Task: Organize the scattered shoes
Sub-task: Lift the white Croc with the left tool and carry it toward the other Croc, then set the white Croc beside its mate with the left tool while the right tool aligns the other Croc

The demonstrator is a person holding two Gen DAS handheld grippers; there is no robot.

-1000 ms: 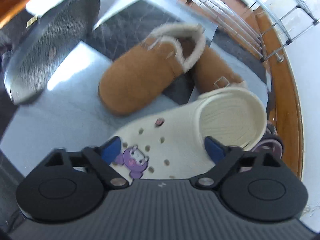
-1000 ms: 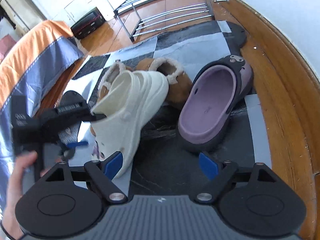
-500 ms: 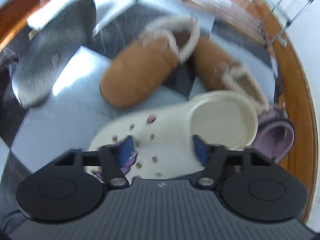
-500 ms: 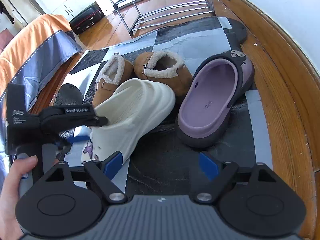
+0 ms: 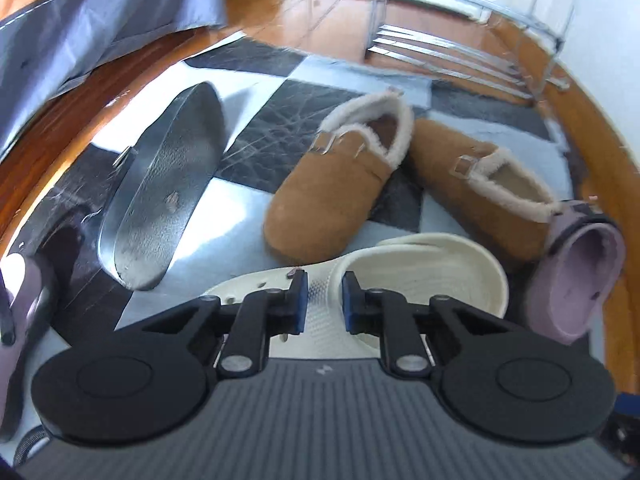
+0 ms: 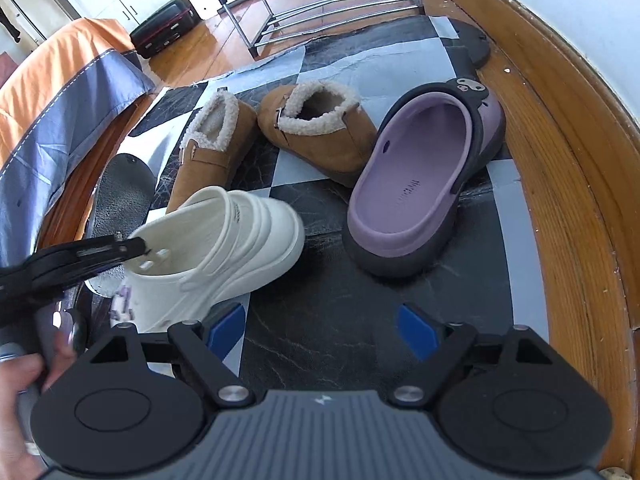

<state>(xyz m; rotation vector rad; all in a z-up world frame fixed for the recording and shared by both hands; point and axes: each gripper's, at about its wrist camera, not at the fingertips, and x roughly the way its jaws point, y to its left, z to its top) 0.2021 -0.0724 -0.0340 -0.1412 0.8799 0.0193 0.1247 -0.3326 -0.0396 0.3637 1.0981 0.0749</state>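
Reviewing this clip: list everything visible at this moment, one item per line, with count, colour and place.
white clog: 1, cream, near left of the mat, upper pinched between the left gripper's pads
purple clog: 1, lilac with dark sole, right side of the mat
brown slippers: 2, tan with pale fleece lining, middle of the mat
dark sole: 1, black, upturned at the mat's left edge
checked mat: 1, black and pale grey, on the wooden floor
metal rack: 1, chrome, beyond the mat
suitcase: 1, black, far left
bed cover: 1, orange and blue, left
left gripper: 1, black with blue pads, jaws just closing
right gripper: 1, open, empty
hand: 1, bottom left
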